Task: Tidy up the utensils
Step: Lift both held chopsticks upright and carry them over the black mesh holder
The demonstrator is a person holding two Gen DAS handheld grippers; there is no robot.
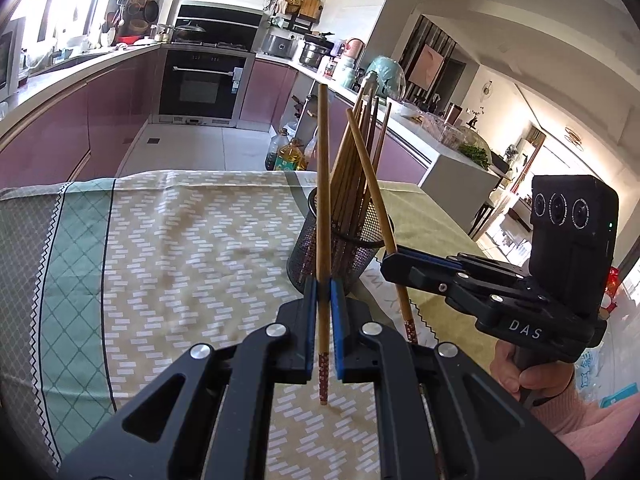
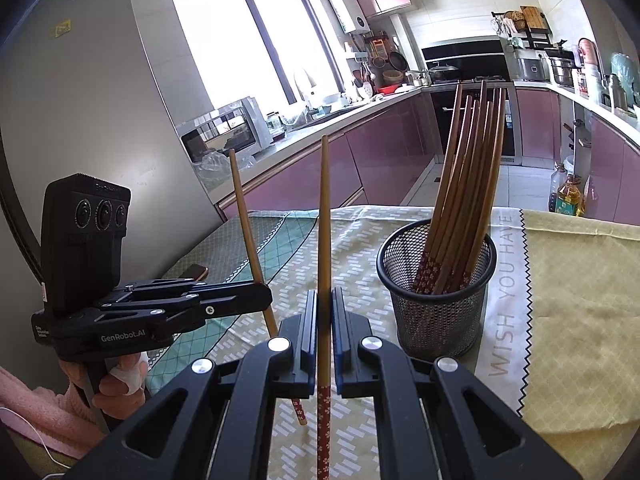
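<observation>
My left gripper (image 1: 323, 285) is shut on a wooden chopstick (image 1: 322, 176) that stands nearly upright, red patterned end down. The right gripper (image 1: 390, 258) enters from the right, shut on a second chopstick (image 1: 370, 184) that leans left. Between and behind them a black mesh cup (image 1: 308, 256) holds several chopsticks (image 1: 360, 136). In the right wrist view my right gripper (image 2: 324, 297) grips its chopstick (image 2: 324, 216) just left of the mesh cup (image 2: 436, 316), which holds the bundle (image 2: 468, 184). The left gripper (image 2: 266, 293) holds its tilted chopstick (image 2: 243, 212) further left.
A patterned tablecloth (image 1: 180, 240) covers the table, with a yellow cloth (image 2: 568, 304) on the right part. A phone (image 2: 195, 271) lies at the table's left. Oil bottles (image 1: 286, 156) stand on the floor beyond the far edge. A hand (image 2: 120, 384) holds each gripper's handle.
</observation>
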